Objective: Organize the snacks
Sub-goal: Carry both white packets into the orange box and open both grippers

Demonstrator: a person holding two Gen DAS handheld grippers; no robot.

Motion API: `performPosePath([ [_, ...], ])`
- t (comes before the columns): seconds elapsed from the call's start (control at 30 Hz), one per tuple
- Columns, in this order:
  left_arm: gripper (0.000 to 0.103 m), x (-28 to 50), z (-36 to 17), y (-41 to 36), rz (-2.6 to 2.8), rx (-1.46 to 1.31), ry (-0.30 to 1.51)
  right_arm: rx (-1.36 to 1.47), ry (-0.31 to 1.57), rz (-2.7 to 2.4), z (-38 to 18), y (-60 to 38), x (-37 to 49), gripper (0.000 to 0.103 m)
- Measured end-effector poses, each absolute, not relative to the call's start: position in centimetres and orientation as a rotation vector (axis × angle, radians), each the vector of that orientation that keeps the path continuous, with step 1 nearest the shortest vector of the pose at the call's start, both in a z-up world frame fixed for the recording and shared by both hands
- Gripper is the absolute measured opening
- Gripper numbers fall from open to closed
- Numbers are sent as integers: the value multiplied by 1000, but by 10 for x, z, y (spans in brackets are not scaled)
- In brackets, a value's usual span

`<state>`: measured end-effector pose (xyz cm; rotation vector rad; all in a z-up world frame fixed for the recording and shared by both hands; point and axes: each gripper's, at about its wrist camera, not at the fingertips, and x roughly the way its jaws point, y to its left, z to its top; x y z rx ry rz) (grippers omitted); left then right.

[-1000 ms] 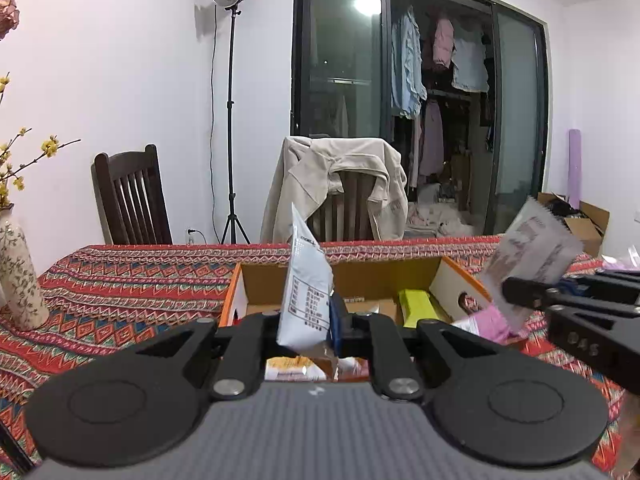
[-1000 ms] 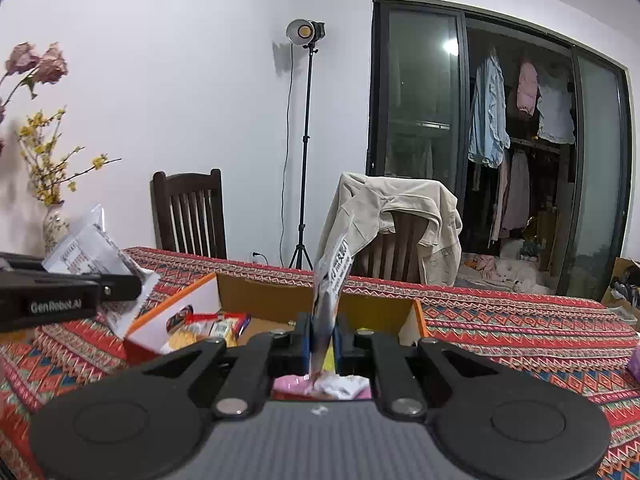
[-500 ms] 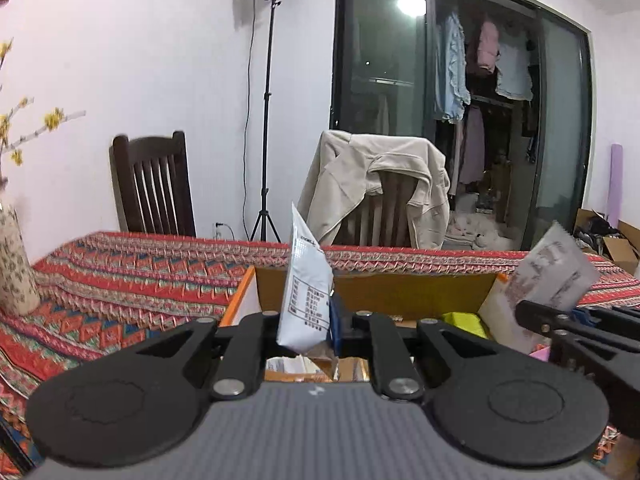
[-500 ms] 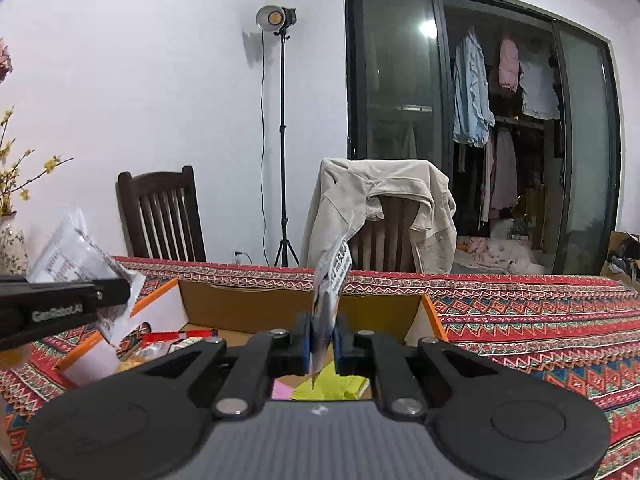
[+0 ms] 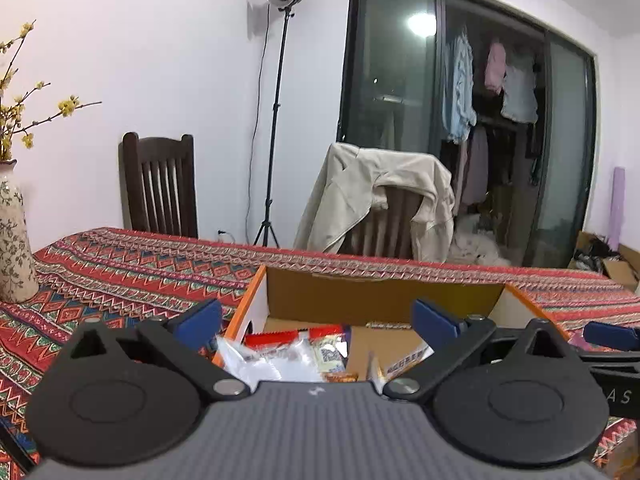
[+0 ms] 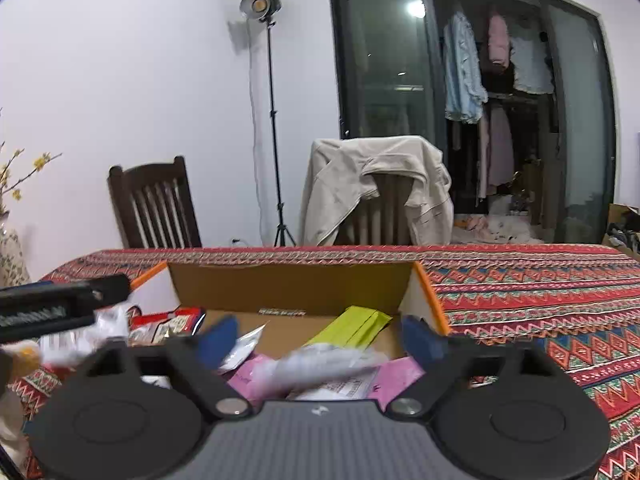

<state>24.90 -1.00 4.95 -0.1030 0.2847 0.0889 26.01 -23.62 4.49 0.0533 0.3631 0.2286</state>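
A: Tablecloth [image 5: 132, 268], red and patterned, lay under everything you worked over, with the cardboard box [image 5: 384, 294] sitting open on it.

B: And my grippers?

A: Your left gripper [image 5: 318, 322] hung over the box's left half, fingers spread wide and holding nothing. Your right gripper [image 6: 320, 336] hung over the right half, fingers likewise apart and empty.

B: Where were the snacks?

A: Inside the box. A white packet [image 5: 260, 362] lay below your left fingers beside a red-edged one [image 5: 276, 336]. A blurred pale packet [image 6: 320, 362] lay across a pink pack [image 6: 396, 374] under your right, with a lime-green pack [image 6: 356, 326] behind.
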Motion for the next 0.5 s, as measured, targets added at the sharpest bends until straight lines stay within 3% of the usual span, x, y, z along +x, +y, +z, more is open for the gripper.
performPosePath([
  [0.07, 103, 246, 51, -11, 90, -109, 280, 65, 362, 223, 45, -239, 259, 103],
  [0.5, 103, 235, 62, -15, 97, -100, 287, 59, 373, 199, 50, -239, 255, 103],
])
